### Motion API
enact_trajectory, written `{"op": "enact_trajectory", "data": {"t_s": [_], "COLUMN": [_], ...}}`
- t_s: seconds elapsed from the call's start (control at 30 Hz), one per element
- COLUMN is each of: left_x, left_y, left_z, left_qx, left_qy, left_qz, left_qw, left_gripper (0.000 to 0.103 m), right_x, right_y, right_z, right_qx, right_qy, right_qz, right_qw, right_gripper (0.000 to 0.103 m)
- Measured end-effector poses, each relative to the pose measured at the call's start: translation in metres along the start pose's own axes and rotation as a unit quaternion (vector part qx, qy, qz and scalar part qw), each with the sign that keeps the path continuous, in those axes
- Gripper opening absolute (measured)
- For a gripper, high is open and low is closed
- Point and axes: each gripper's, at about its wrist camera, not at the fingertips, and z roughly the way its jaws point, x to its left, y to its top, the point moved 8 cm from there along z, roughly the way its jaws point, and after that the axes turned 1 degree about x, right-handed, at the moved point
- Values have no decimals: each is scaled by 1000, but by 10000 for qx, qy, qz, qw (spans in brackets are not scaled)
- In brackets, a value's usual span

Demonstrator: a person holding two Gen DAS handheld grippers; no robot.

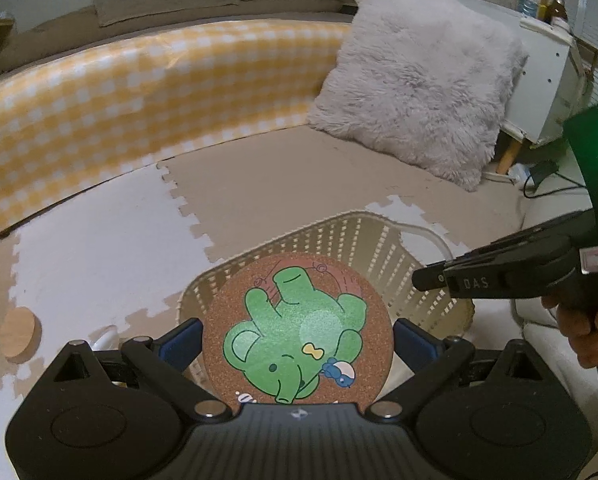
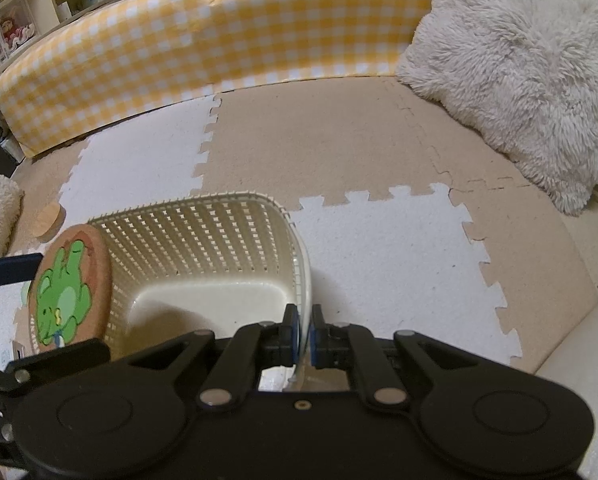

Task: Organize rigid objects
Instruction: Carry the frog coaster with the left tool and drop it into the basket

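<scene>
Your left gripper (image 1: 297, 332) pinches the round cork coaster (image 1: 297, 330) by its edges, holding it over the cream basket (image 2: 203, 240). Your right gripper (image 2: 303, 330) is clamped on the basket's near rim, steadying it on the foam mat (image 2: 379, 240)

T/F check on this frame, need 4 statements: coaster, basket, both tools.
1. The left tool grips the cork coaster by its edges. True.
2. The coaster already lies flat on the floor of the basket. False: it is held up at the basket's rim.
3. The right tool is shut on the basket's rim. True.
4. The wooden disc sits inside the basket. False: it lies on the foam mat, outside the basket.
</scene>
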Motion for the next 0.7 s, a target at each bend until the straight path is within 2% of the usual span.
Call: {"op": "enact_trajectory", "data": {"t_s": [0.27, 0.4, 0.7], "left_x": [2, 1, -4], "left_y": [-4, -5, -8], "left_z": [5, 4, -2], "left_qx": [66, 114, 398], "left_qy": [145, 93, -22], "left_qz": [110, 128, 26], "left_qw": [9998, 9998, 9992], "left_gripper": [99, 103, 103], "right_x": [0, -1, 0], "right_y": [0, 0, -1], "right_z": [0, 0, 1], "right_qx": [2, -5, 7], "right_qy": [1, 27, 39], "right_qz": [0, 31, 48], "right_qw": [10000, 10000, 10000], "right_gripper": [6, 6, 6]}}
